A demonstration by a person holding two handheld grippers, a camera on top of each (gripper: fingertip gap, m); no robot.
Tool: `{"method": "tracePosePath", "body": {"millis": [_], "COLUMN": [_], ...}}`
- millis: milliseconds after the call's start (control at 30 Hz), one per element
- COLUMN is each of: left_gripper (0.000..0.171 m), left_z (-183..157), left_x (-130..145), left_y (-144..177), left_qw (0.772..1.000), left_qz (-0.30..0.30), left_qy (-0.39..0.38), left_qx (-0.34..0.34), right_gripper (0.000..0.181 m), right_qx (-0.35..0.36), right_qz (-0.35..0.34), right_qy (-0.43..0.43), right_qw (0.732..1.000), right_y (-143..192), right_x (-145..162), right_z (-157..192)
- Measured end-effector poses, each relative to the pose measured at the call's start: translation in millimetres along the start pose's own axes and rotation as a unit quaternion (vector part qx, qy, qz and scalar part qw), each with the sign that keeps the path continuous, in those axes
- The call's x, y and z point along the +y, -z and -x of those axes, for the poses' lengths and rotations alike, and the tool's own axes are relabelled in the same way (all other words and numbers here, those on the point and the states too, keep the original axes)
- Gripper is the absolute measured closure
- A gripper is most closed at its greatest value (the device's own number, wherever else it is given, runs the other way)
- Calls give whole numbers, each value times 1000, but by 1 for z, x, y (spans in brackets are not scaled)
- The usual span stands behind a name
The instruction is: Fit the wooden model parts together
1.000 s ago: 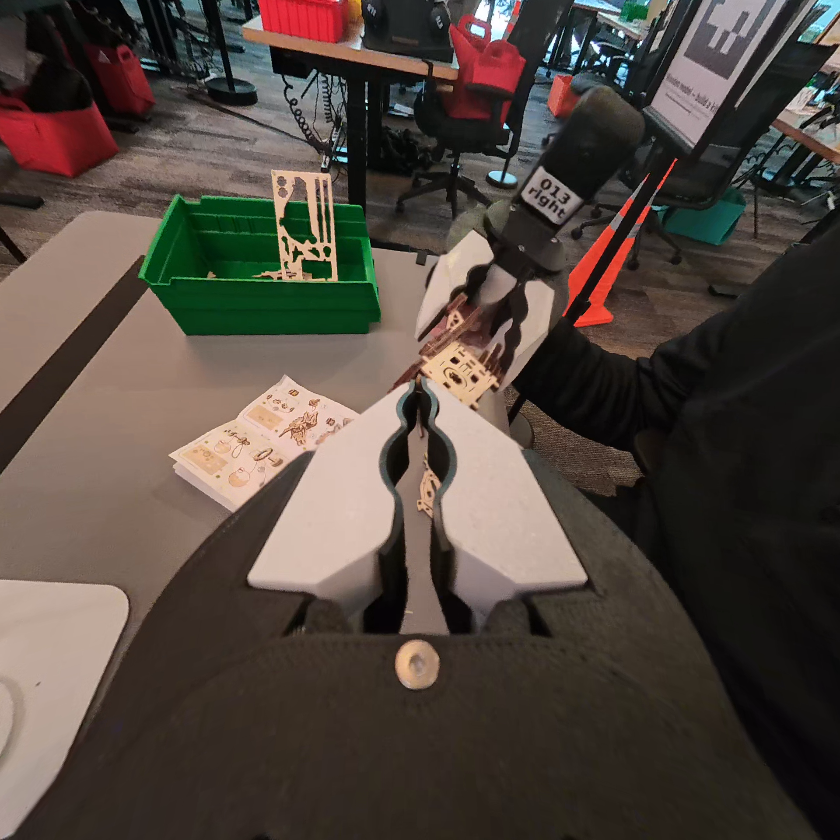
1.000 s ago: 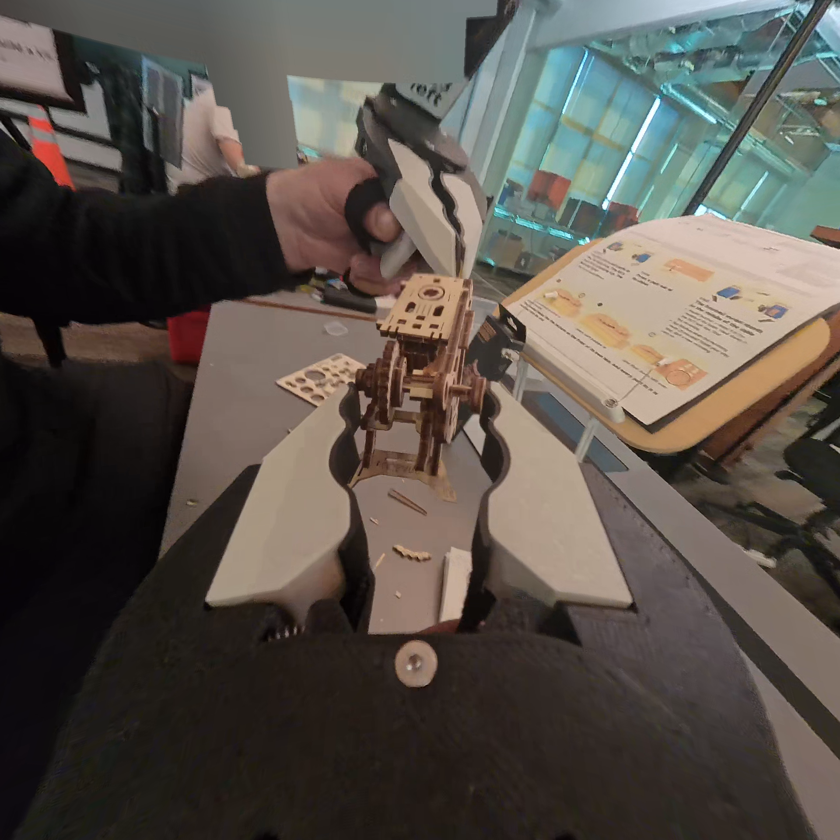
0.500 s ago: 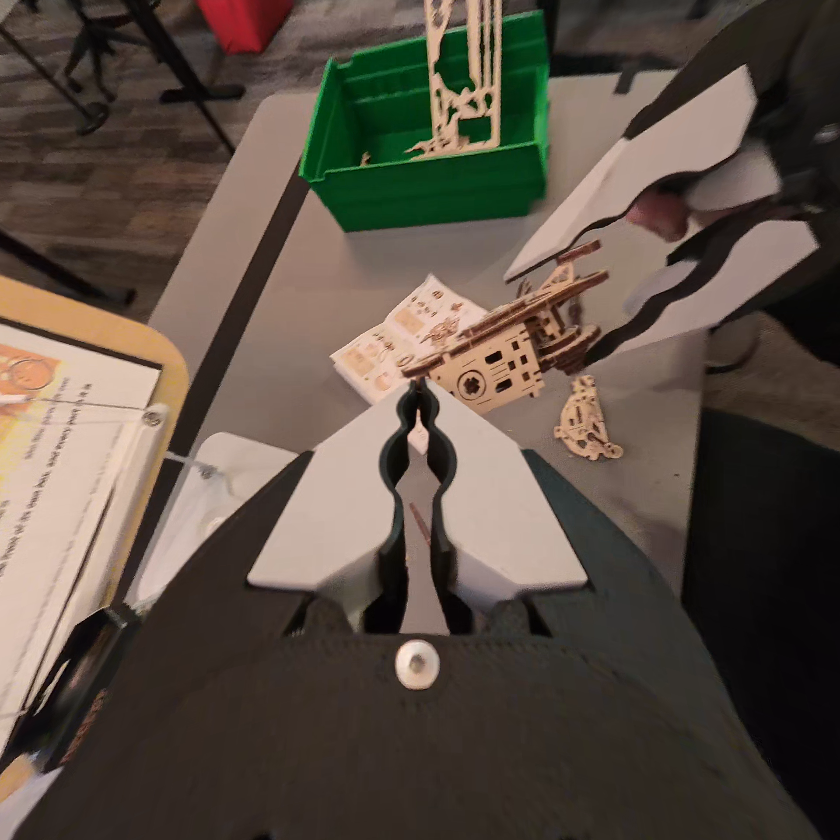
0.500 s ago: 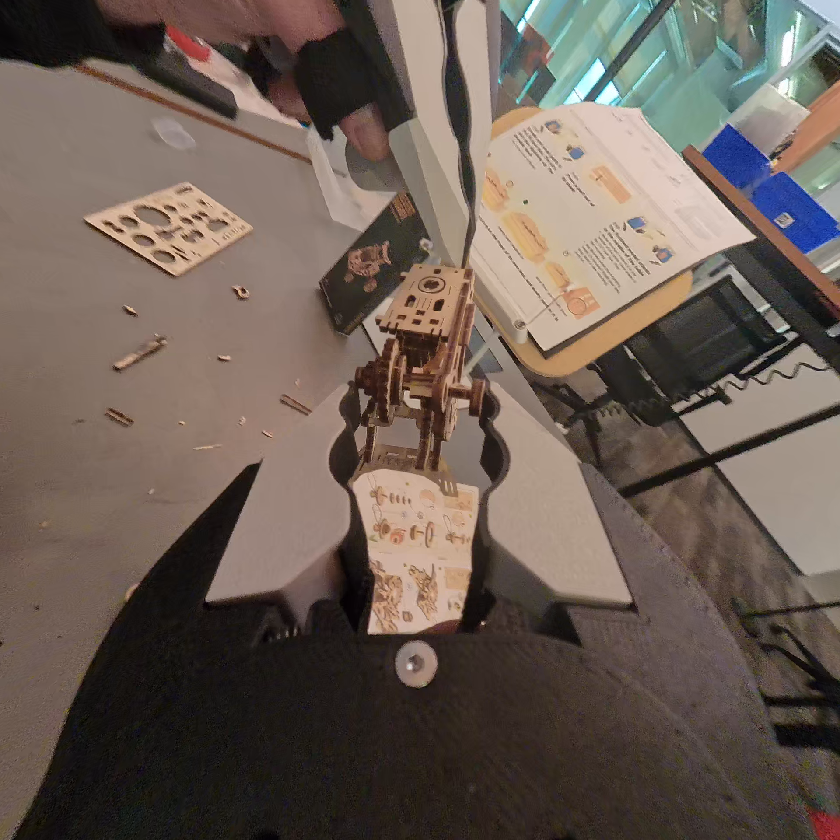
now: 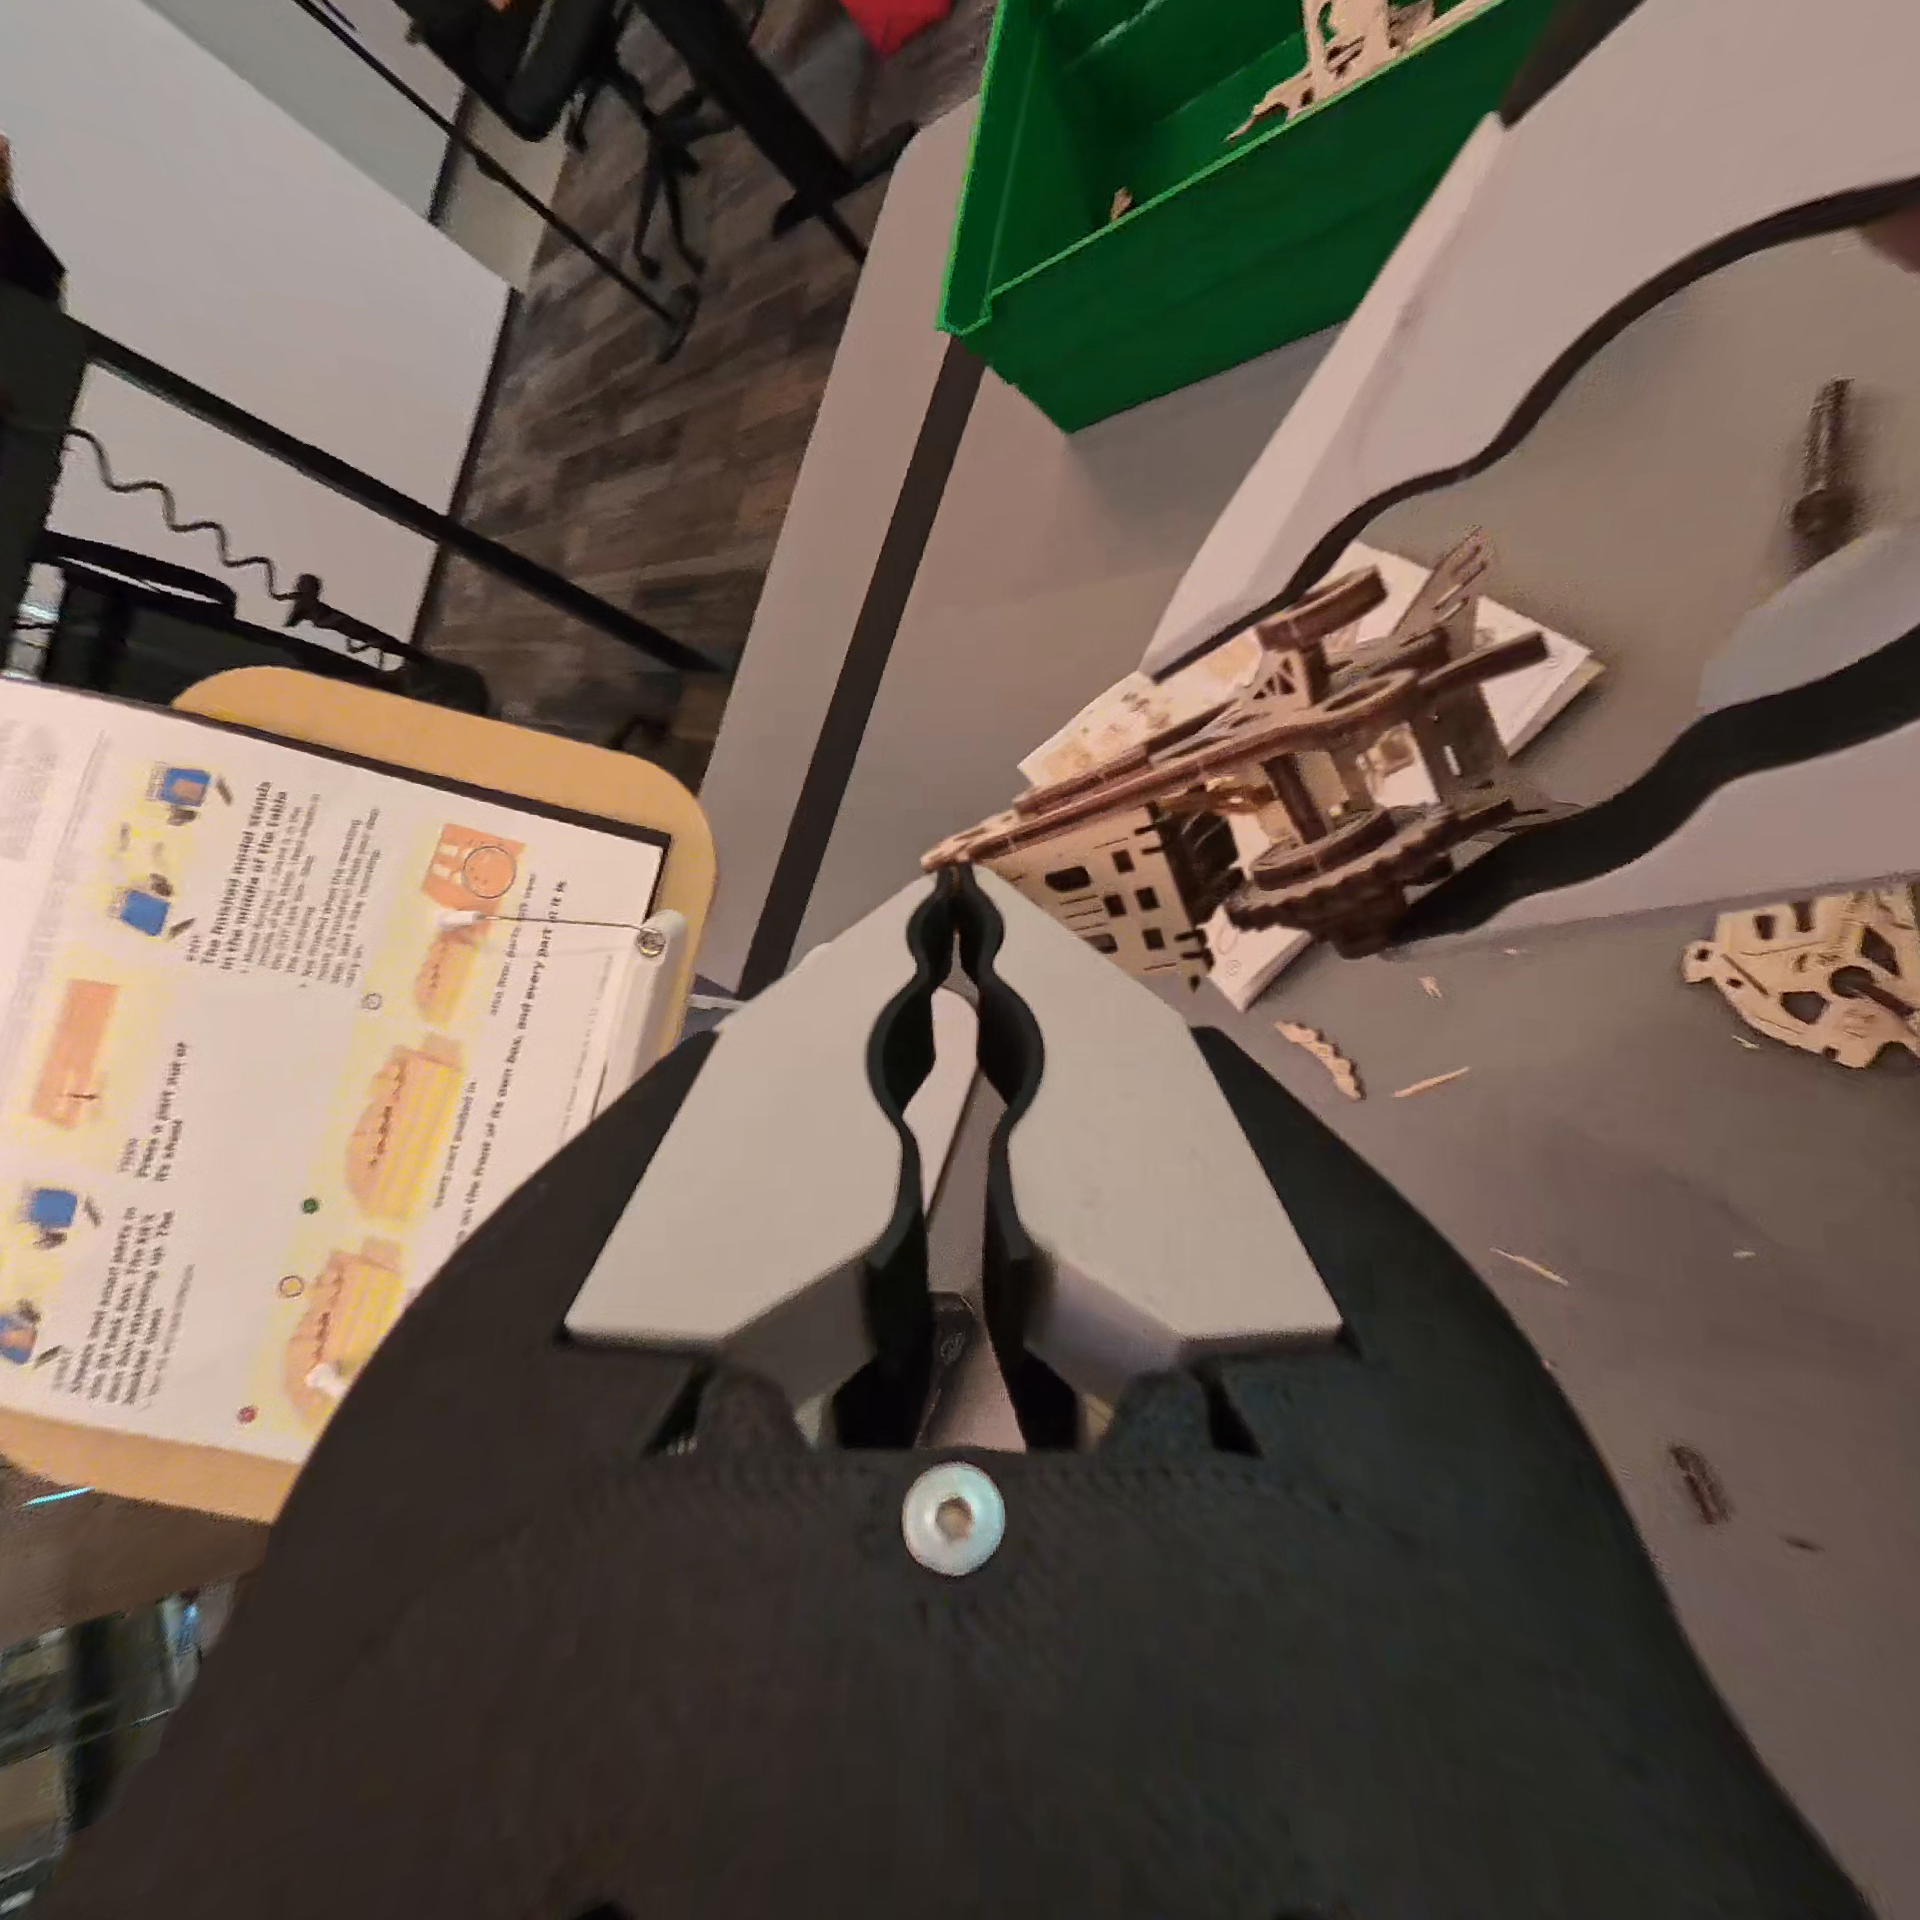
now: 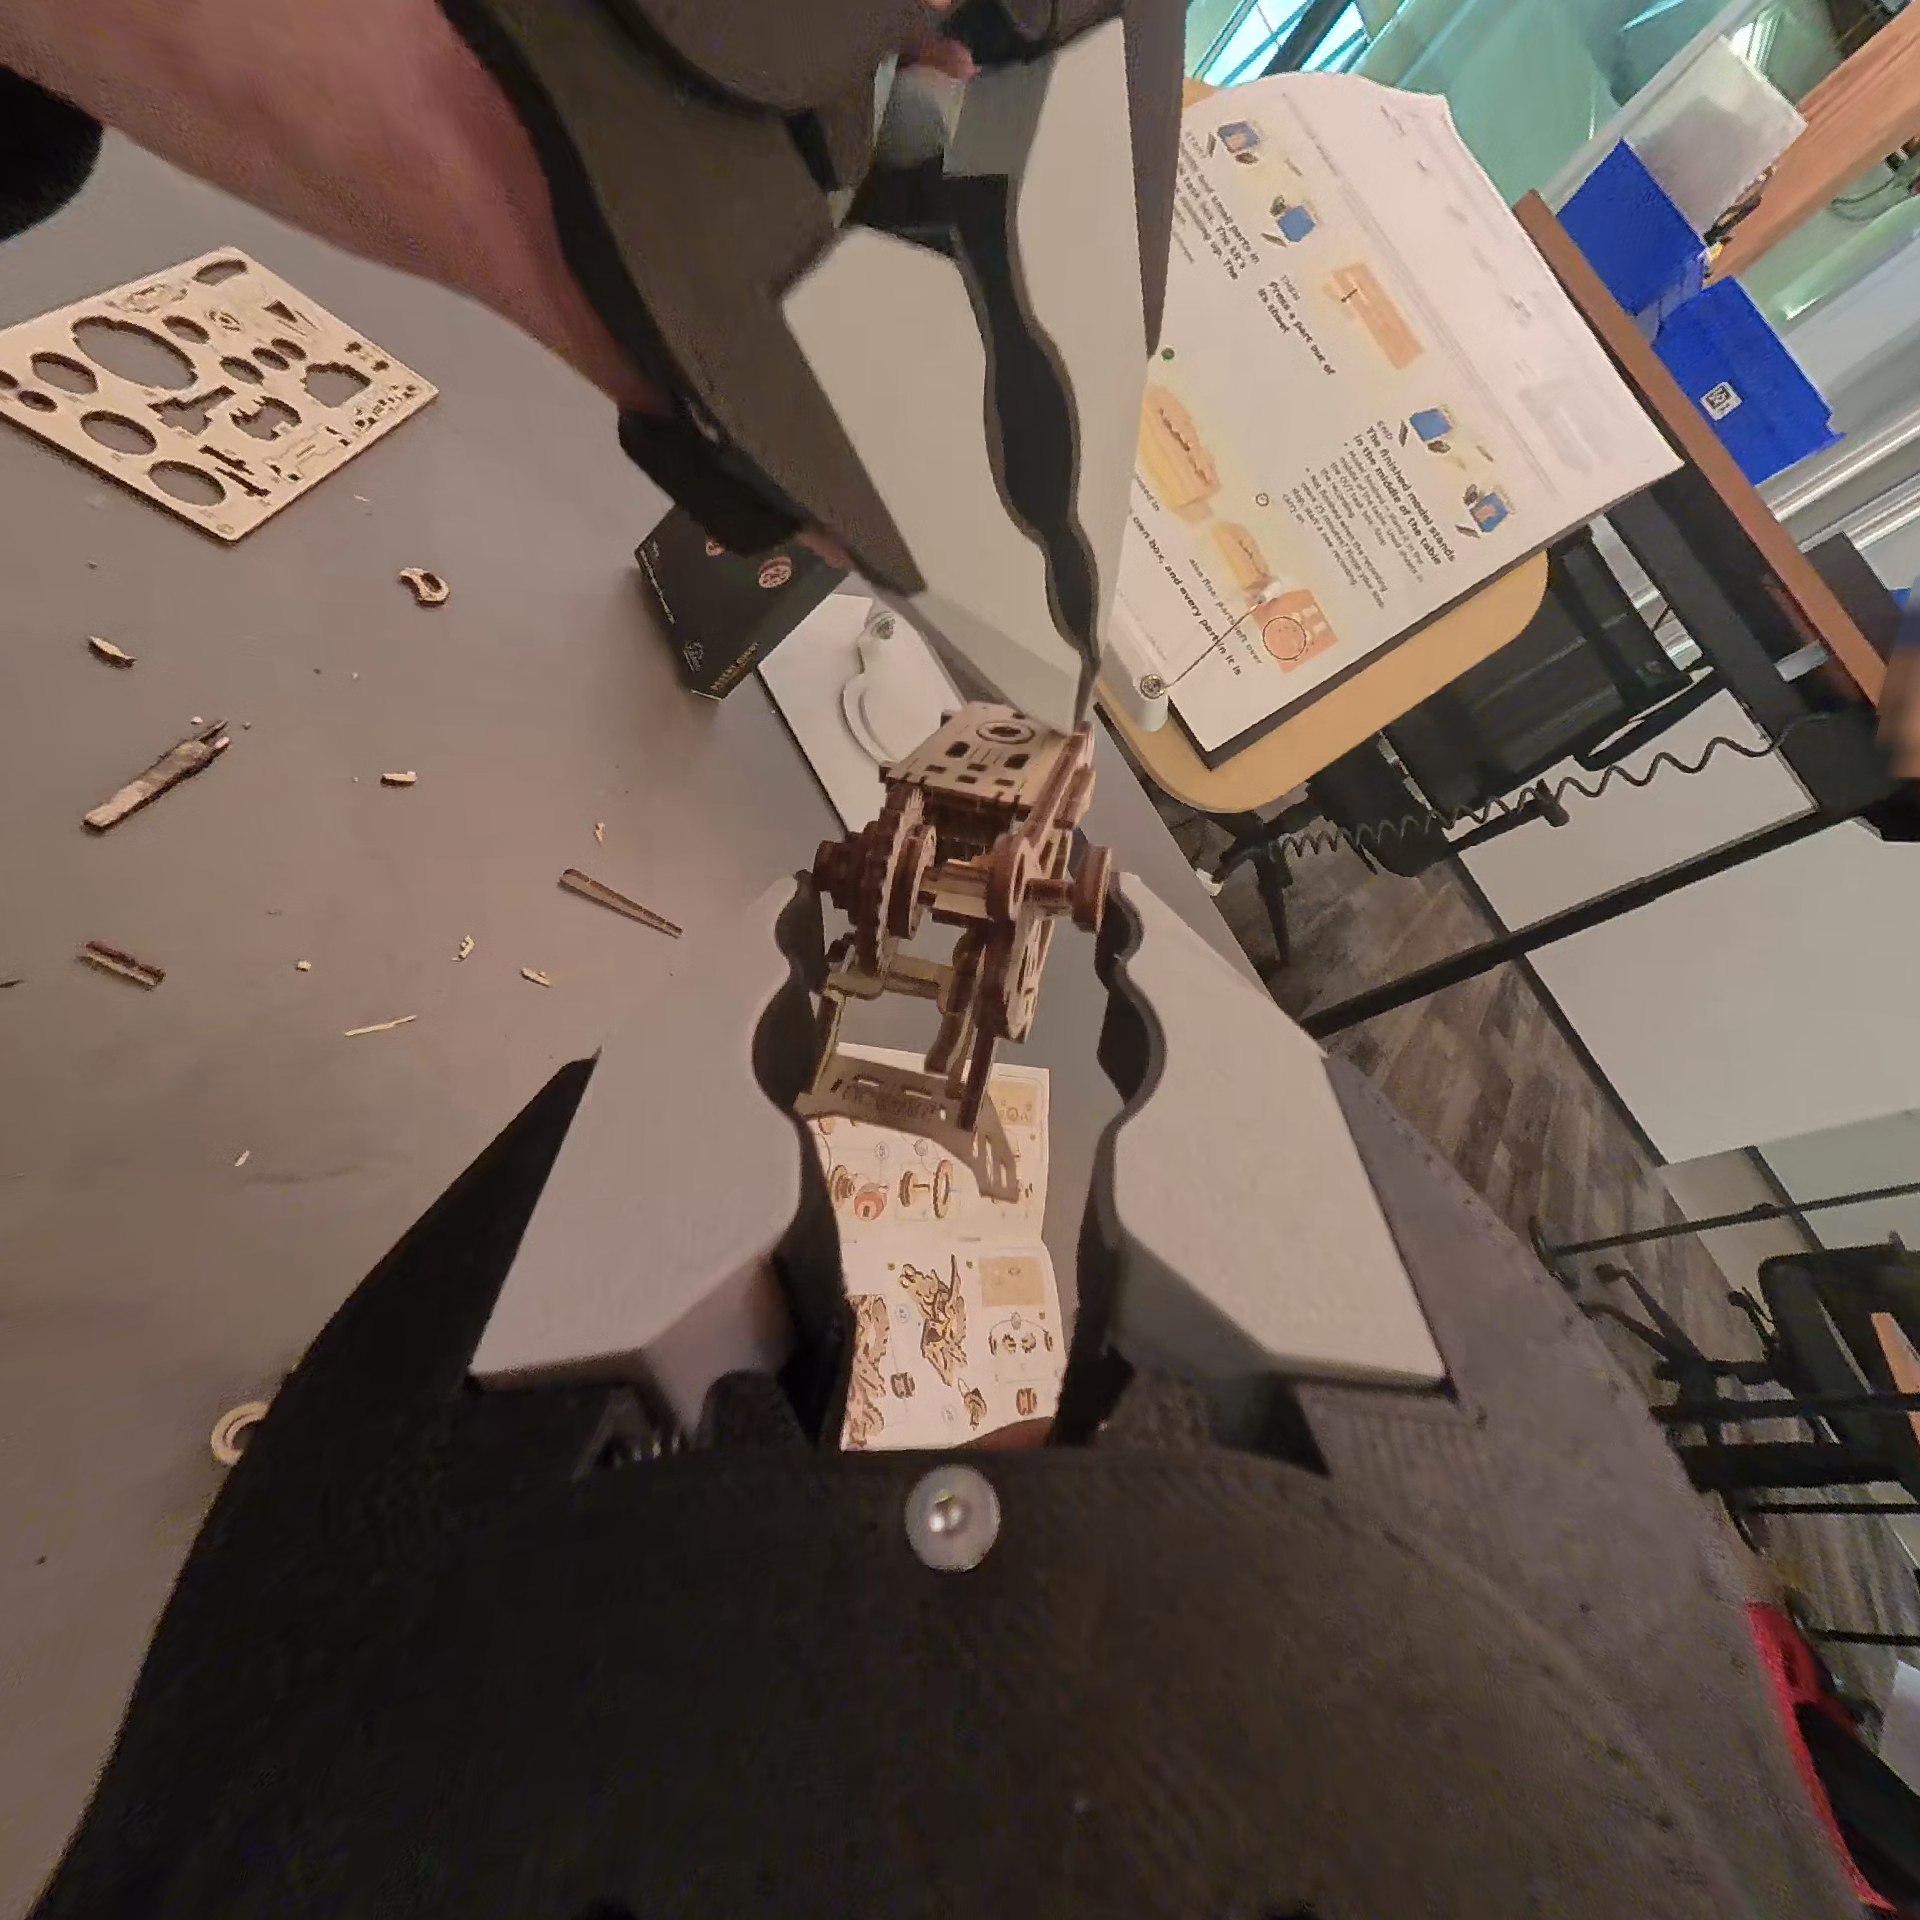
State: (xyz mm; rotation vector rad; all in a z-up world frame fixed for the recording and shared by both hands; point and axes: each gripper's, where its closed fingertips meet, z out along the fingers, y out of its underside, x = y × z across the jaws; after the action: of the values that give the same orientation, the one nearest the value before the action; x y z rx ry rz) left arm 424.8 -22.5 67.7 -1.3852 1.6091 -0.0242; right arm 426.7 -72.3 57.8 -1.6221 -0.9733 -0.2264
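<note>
The wooden model (image 6: 961,883), a small geared frame with a light box on top, is clamped between the fingers of my right gripper (image 6: 956,904) and held above the grey table (image 6: 364,1039). My left gripper (image 6: 1086,712) comes in from above, shut, with its tips pinched on the thin top edge of the model's box. In the left wrist view my left gripper (image 5: 954,883) meets the model (image 5: 1247,831) at its near corner, and my right gripper (image 5: 1351,790) holds its far end. A loose wooden part (image 5: 1808,987) lies on the table to the right.
A folded leaflet (image 6: 935,1299) lies under the model. A green bin (image 5: 1195,239) with a cut-out sheet stands behind. A punched wooden sheet (image 6: 197,384), a black box (image 6: 727,613) and scraps (image 6: 156,779) lie on the table. An instruction board (image 5: 312,1039) stands off the edge. One gripper's finger ends stand about 5 centimetres off the other's.
My left gripper has swung round and closed in until its tips meet the model's top edge. My right gripper has carried the model over the leaflet and kept its hold.
</note>
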Motion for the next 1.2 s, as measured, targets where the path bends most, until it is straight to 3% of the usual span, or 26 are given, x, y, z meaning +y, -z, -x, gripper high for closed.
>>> {"method": "tracePosePath", "body": {"millis": [267,600,933,1200], "left_gripper": [171,171,171,171], "left_z": [5,0,-5,-3], "left_x": [-8,-19,-24,-22], "left_y": [9,23,30,40], "left_qw": [990,954,940,898], "left_qz": [-96,-192,-218,-311], "left_qy": [100,199,214,260], "left_qx": [39,115,152,170], "right_gripper": [131,131,131,131], "right_qx": [30,53,59,88], "right_qz": [9,4,-8,-40], "right_qy": [5,7,-4,25], "right_qw": [999,999,998,995], "right_y": [-4,-8,-9,-8], "right_x": [-1,-3,-2,-17], "right_z": [-6,-7,-10,-5]}}
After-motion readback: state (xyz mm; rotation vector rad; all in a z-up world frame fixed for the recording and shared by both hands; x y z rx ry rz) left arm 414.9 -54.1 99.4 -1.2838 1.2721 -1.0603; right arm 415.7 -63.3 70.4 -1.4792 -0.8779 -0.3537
